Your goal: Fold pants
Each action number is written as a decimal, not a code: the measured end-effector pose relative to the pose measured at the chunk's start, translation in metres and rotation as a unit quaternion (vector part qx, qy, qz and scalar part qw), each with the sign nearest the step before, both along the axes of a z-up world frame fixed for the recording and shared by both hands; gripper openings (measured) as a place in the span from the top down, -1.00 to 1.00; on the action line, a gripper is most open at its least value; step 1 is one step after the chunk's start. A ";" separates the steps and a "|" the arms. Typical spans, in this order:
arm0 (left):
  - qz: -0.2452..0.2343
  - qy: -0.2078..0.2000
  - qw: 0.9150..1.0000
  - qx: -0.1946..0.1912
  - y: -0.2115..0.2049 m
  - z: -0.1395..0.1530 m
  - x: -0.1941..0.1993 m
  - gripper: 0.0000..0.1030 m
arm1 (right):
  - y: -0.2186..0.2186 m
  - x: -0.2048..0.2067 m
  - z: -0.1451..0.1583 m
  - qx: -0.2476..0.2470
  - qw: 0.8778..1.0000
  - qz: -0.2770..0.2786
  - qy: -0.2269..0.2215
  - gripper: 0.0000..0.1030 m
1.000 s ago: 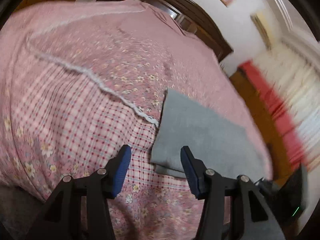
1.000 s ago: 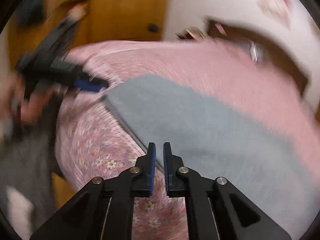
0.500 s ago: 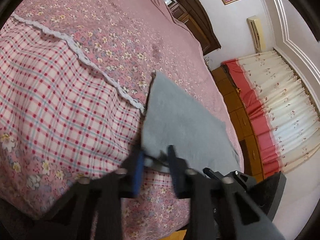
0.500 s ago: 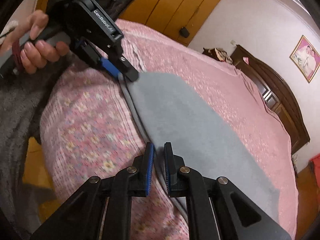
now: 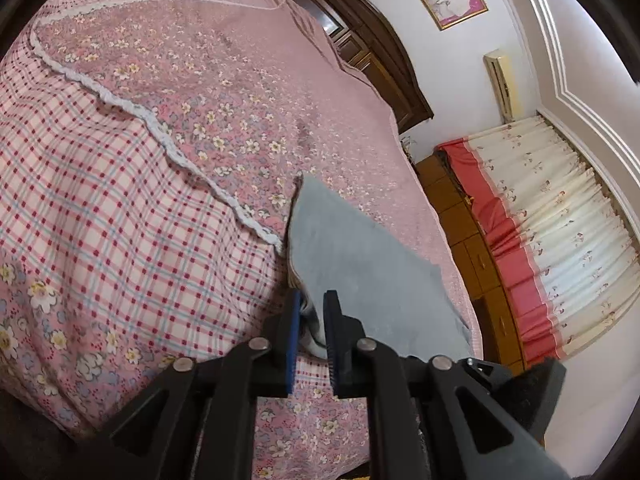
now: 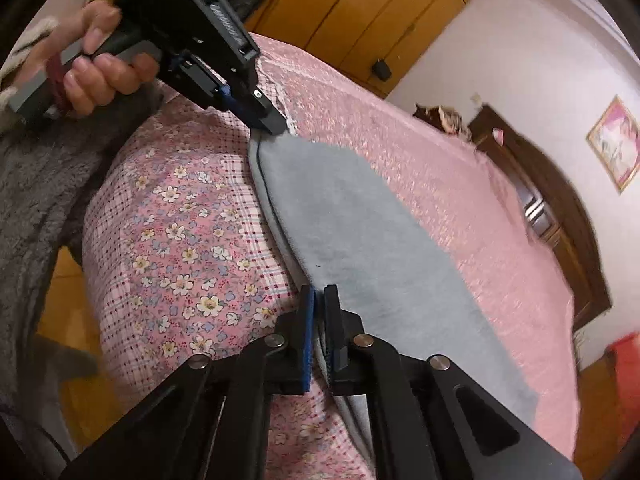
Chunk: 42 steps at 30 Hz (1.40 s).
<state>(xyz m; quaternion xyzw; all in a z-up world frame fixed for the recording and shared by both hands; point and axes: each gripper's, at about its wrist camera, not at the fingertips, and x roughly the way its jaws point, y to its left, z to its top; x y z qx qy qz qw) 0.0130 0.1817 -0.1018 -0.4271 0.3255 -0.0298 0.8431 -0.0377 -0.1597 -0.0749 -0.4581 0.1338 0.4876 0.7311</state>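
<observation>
Grey folded pants [image 5: 360, 264] lie flat on the pink bed cover [image 5: 120, 200], near its front corner. My left gripper [image 5: 313, 296] is shut on the near corner of the pants, with bunched fabric showing between the blue pads. In the right wrist view the pants [image 6: 360, 220] stretch away as a long grey strip. My right gripper [image 6: 319, 291] is closing tight on their near edge, with cloth pinched between its pads. The left gripper [image 6: 276, 126], held by a hand [image 6: 100, 76], bites the far corner of that same edge.
The floral and checked bed cover [image 6: 180, 240] drops off at the bed's edge just below the pants. A dark wooden headboard [image 5: 380, 40] stands at the far end. Red and cream curtains [image 5: 560, 240] hang to the right. A grey fuzzy sleeve [image 6: 40, 200] is at the left, and wooden wardrobes [image 6: 360, 20] stand behind.
My left gripper went from wide open to shut on the pants' corner. The right gripper's narrow gap closed onto the near edge as its view rolled.
</observation>
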 end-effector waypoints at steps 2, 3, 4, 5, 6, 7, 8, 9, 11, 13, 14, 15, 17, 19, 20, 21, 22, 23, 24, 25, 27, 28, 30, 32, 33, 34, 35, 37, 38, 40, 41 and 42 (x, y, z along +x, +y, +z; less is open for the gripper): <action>0.002 0.006 1.000 -0.005 0.000 -0.004 0.001 0.79 | -0.001 -0.004 0.003 -0.004 1.000 0.005 0.001 0.91; 0.002 0.006 1.000 -0.005 0.000 -0.005 0.003 0.79 | -0.001 -0.004 0.005 -0.004 1.000 0.008 0.000 0.91; 0.003 0.004 1.000 -0.002 0.000 -0.005 0.003 0.79 | -0.002 -0.007 0.006 -0.004 1.000 0.011 -0.002 0.91; 0.005 0.001 1.000 0.003 -0.001 -0.004 -0.003 0.79 | -0.002 -0.008 0.008 -0.004 1.000 0.014 -0.006 0.91; 0.006 -0.003 1.000 0.008 -0.001 -0.003 -0.003 0.80 | -0.003 -0.009 0.009 -0.006 1.000 0.017 -0.011 0.91; 0.009 -0.008 1.000 0.012 -0.001 -0.002 -0.004 0.80 | -0.003 -0.010 0.011 -0.007 1.000 0.018 -0.013 0.91; 0.011 -0.012 1.000 0.018 -0.002 0.001 -0.007 0.80 | -0.003 -0.011 0.012 -0.008 1.000 0.020 -0.014 0.91; 0.013 -0.016 1.000 0.022 -0.002 0.003 -0.010 0.80 | -0.002 -0.011 0.013 -0.011 1.000 0.022 -0.014 0.91; 0.015 -0.023 0.999 0.026 -0.003 0.006 -0.013 0.86 | 0.000 -0.012 0.010 -0.021 0.999 0.025 -0.013 0.91; 0.011 -0.025 0.999 0.031 -0.004 0.008 -0.014 0.92 | 0.003 -0.014 0.004 -0.033 0.999 0.024 -0.015 0.91; 0.009 -0.024 0.999 0.033 -0.005 0.010 -0.015 0.95 | 0.004 -0.014 0.000 -0.038 0.999 0.021 -0.011 0.91; 0.007 -0.024 0.999 0.034 -0.006 0.010 -0.014 0.95 | 0.004 -0.014 -0.001 -0.038 0.999 0.016 -0.008 0.91; 0.005 -0.024 0.999 0.039 -0.009 0.011 -0.013 0.96 | 0.004 -0.015 -0.003 -0.032 0.999 0.004 -0.006 0.91; 0.004 -0.023 0.999 0.043 -0.010 0.011 -0.012 0.96 | 0.003 -0.017 -0.003 -0.021 1.000 -0.007 -0.005 0.89; 0.003 -0.023 0.999 0.042 -0.010 0.011 -0.012 0.96 | 0.002 -0.018 -0.004 -0.017 1.000 -0.011 -0.004 0.86; 0.005 -0.019 0.999 0.044 -0.010 0.010 -0.011 0.96 | 0.002 -0.019 -0.004 -0.016 1.000 -0.017 -0.006 0.77; 0.007 -0.012 0.999 0.046 -0.010 0.008 -0.010 0.96 | 0.003 -0.020 -0.005 -0.015 0.999 -0.030 -0.010 0.72; 0.007 -0.007 0.999 0.044 -0.010 0.006 -0.008 0.96 | 0.005 -0.023 -0.005 -0.008 0.999 -0.053 -0.011 0.70; 0.004 0.001 0.999 0.038 -0.009 0.003 -0.006 0.96 | 0.007 -0.028 -0.005 0.001 0.998 -0.068 -0.011 0.70; 0.001 0.010 0.999 0.031 -0.008 0.000 -0.004 0.93 | 0.010 -0.033 -0.003 0.015 0.996 -0.087 -0.013 0.70; 0.002 0.029 0.999 0.017 -0.006 -0.008 0.000 0.84 | 0.015 -0.047 -0.001 0.052 0.990 -0.129 -0.009 0.64; 0.005 0.039 0.999 0.017 -0.005 -0.011 0.002 0.73 | 0.016 -0.053 0.001 0.073 0.986 -0.147 0.004 0.59; 0.002 0.040 0.999 0.014 -0.006 -0.013 0.005 0.69 | 0.016 -0.062 0.005 0.106 0.981 -0.155 0.047 0.56; -0.001 0.035 0.999 0.037 -0.012 -0.009 0.006 0.83 | 0.014 -0.065 0.009 0.110 0.980 -0.149 0.071 0.56; -0.002 0.031 0.998 0.046 -0.015 -0.007 0.006 0.88 | 0.012 -0.064 0.012 0.111 0.979 -0.156 0.072 0.56; 0.000 0.027 0.998 0.059 -0.018 -0.004 0.005 0.88 | 0.008 -0.060 0.018 0.115 0.977 -0.165 0.076 0.56; 0.003 0.025 0.997 0.067 -0.021 -0.003 0.004 0.88 | 0.000 -0.053 0.025 0.125 0.972 -0.179 0.089 0.56; 0.006 0.022 0.997 0.075 -0.024 -0.002 0.002 0.88 | -0.036 -0.027 0.050 0.164 0.948 -0.220 0.161 0.56; 0.008 0.022 0.997 0.076 -0.026 -0.001 0.002 0.88 | -0.066 -0.009 0.063 0.192 0.927 -0.243 0.211 0.56; 0.011 0.022 0.997 0.075 -0.025 -0.002 0.001 0.88 | -0.124 0.022 0.080 0.229 0.890 -0.277 0.280 0.53; 0.013 0.023 0.997 0.074 -0.023 0.000 0.002 0.88 | -0.157 0.038 0.087 0.243 0.873 -0.300 0.298 0.47; 0.014 0.024 0.997 0.074 -0.023 0.000 0.001 0.88 | -0.201 0.056 0.095 0.254 0.854 -0.339 0.301 0.33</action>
